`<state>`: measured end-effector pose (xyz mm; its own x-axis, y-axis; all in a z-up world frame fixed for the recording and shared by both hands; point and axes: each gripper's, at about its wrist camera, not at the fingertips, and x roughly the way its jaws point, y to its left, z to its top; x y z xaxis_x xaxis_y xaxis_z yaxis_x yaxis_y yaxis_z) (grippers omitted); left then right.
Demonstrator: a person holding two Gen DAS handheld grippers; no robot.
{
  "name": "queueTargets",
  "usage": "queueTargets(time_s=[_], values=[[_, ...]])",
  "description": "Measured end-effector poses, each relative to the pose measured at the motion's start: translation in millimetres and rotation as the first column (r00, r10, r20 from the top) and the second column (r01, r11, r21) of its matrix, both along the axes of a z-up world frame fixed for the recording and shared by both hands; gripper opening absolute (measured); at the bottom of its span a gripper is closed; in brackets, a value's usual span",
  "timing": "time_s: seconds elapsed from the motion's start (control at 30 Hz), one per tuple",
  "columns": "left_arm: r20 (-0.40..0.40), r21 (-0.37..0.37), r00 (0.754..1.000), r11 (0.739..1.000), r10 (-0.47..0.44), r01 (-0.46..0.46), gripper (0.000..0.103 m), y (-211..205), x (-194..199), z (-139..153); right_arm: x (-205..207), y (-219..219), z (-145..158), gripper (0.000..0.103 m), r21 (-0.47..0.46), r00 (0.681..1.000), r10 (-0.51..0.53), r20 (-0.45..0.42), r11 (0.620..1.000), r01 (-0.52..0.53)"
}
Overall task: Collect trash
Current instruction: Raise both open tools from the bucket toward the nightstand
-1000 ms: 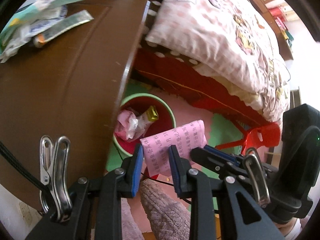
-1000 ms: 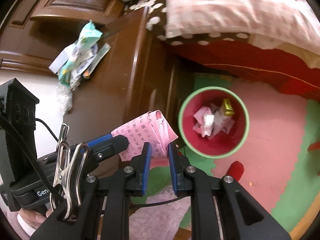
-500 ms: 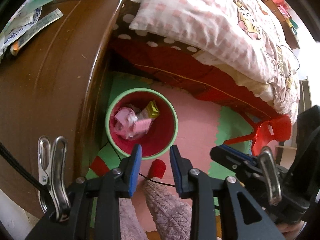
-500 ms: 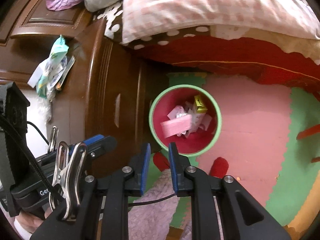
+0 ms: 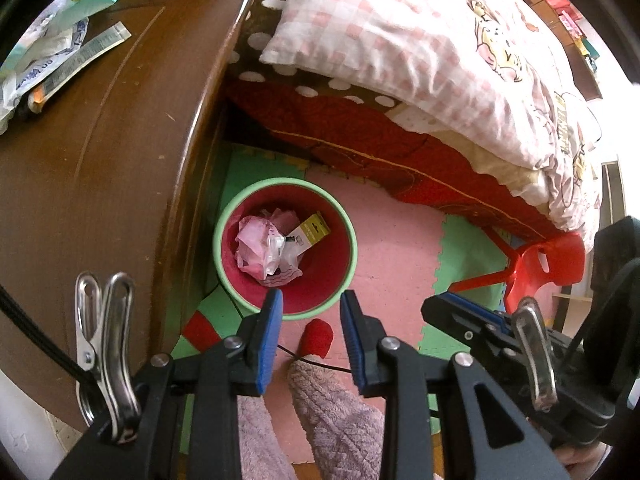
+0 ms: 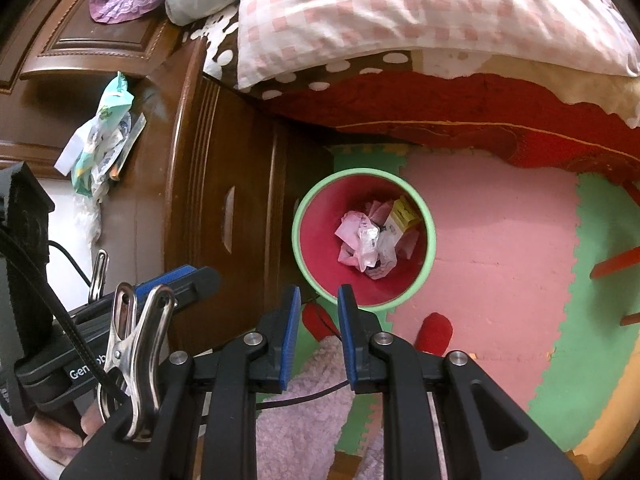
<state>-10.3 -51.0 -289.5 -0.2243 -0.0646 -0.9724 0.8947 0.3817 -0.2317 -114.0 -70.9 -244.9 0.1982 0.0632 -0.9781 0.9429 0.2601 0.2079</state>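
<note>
both grippers point steeply down at a round red plastic bin with a pale green rim (image 5: pixel 344 236) (image 6: pixel 430 236), which stands on the pink and green foam floor mat (image 5: pixel 400 248) (image 6: pixel 500 248) just beside the dark brown wooden nightstand (image 5: pixel 100 168) (image 6: pixel 208 184). crumpled pink paper and clear wrappers (image 5: pixel 266 246) (image 6: pixel 362 240) lie in the bottom of the bin, touching a small yellow and black carton (image 5: pixel 314 232) (image 6: pixel 404 212). the left gripper (image 5: pixel 311 314) has its blue-padded jaws parted with nothing between them, and the right gripper (image 6: pixel 318 308) likewise stands apart and empty. more trash, a heap of pale green and white plastic packets (image 5: pixel 60 44) (image 6: pixel 102 148), sits on the nightstand top, well apart from the bin. a pink checked quilt (image 5: pixel 440 60) (image 6: pixel 420 12) hangs over the bed edge above the mat.
</note>
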Motion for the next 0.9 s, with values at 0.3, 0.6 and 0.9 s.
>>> queueTargets(time_s=[0.3,0.6,0.9], values=[[0.002,-0.029,0.999,0.999,0.032,-0.032,0.029,8,14,19,20,7,7,0.021,-0.010,1.000,0.026,0.016,1.000,-0.026],[0.010,-0.065,0.996,0.994,0.088,-0.087,0.029,22,45,43,53,14,16,0.021,-0.021,0.997,0.073,0.034,0.997,-0.073],[0.032,-0.090,0.986,0.983,0.163,-0.160,0.030,41,94,64,96,24,22,0.021,-0.032,0.991,0.120,0.058,0.992,-0.118]])
